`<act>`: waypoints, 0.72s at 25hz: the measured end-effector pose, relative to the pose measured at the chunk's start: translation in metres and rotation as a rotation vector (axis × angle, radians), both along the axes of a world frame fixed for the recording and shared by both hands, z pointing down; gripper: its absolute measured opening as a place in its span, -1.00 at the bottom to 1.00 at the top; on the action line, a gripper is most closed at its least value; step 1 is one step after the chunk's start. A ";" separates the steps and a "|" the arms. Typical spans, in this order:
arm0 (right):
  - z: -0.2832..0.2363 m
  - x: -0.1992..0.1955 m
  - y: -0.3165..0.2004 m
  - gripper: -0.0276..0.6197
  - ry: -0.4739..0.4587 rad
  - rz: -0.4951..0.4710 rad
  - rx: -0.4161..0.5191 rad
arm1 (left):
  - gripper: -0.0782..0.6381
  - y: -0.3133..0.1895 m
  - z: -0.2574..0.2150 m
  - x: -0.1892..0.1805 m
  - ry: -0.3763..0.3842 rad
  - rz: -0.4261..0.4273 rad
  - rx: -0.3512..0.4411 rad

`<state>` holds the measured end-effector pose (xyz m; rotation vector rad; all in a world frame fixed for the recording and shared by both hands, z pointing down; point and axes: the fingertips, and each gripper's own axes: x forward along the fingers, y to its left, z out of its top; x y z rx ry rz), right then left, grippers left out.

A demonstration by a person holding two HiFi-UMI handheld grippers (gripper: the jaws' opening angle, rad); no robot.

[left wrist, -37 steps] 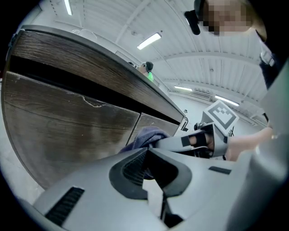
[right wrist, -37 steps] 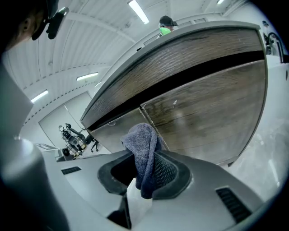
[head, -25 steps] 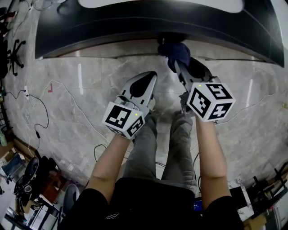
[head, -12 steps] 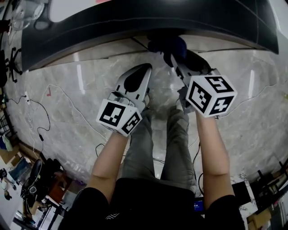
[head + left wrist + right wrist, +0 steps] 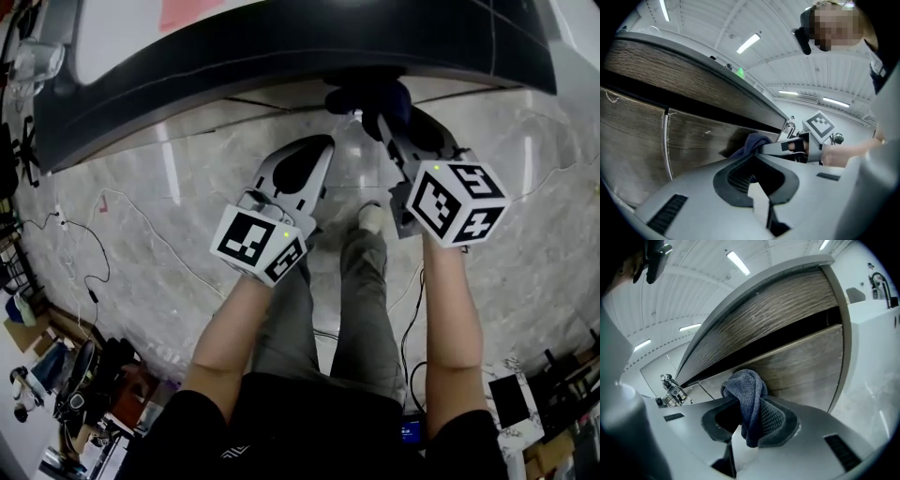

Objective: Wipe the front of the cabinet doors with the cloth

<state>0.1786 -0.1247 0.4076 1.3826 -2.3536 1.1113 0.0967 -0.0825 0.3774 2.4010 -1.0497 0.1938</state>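
Observation:
A dark blue cloth [image 5: 373, 99] [image 5: 746, 397] is clamped in my right gripper [image 5: 386, 120] [image 5: 750, 427], which is shut on it. The cloth bunches against a wood-grain cabinet door [image 5: 801, 366] just under the dark countertop [image 5: 281, 47]. My left gripper [image 5: 314, 155] [image 5: 754, 187] is shut with nothing in it and hangs left of the right one, short of the cabinet. From the left gripper view the cloth [image 5: 752, 142] touches the door front [image 5: 701, 140], with another door [image 5: 630, 136] further left.
The marble floor [image 5: 159, 206] has thin cables [image 5: 66, 225] trailing on the left. Clutter and boxes [image 5: 56, 375] sit at the lower left. The person's legs and a shoe [image 5: 370, 217] are below the grippers.
The right gripper and cloth have slid a little along the cabinet front, ending slightly further right. The left gripper has drifted with it and is still shut. The head view has tilted.

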 end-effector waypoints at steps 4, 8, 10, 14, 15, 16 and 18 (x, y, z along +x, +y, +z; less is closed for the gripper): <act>0.002 0.032 -0.003 -0.65 0.011 0.044 -0.002 | -0.79 -0.002 0.002 0.018 0.002 0.020 -0.004; 0.006 0.069 -0.004 -0.65 0.023 0.087 -0.009 | -0.79 -0.002 0.009 0.043 0.000 0.041 -0.004; 0.009 0.087 -0.005 -0.65 0.029 0.102 -0.007 | -0.79 -0.001 0.013 0.059 -0.004 0.054 -0.005; 0.011 0.116 -0.006 -0.65 0.040 0.130 -0.007 | -0.79 0.001 0.013 0.088 0.012 0.078 -0.016; 0.012 0.121 -0.007 -0.65 0.040 0.137 -0.009 | -0.79 0.000 0.013 0.093 0.013 0.083 -0.018; 0.013 0.124 -0.008 -0.65 0.038 0.142 -0.011 | -0.79 -0.002 0.014 0.097 0.014 0.088 -0.020; 0.014 0.130 -0.010 -0.65 0.036 0.150 -0.013 | -0.79 -0.005 0.015 0.102 0.013 0.092 -0.018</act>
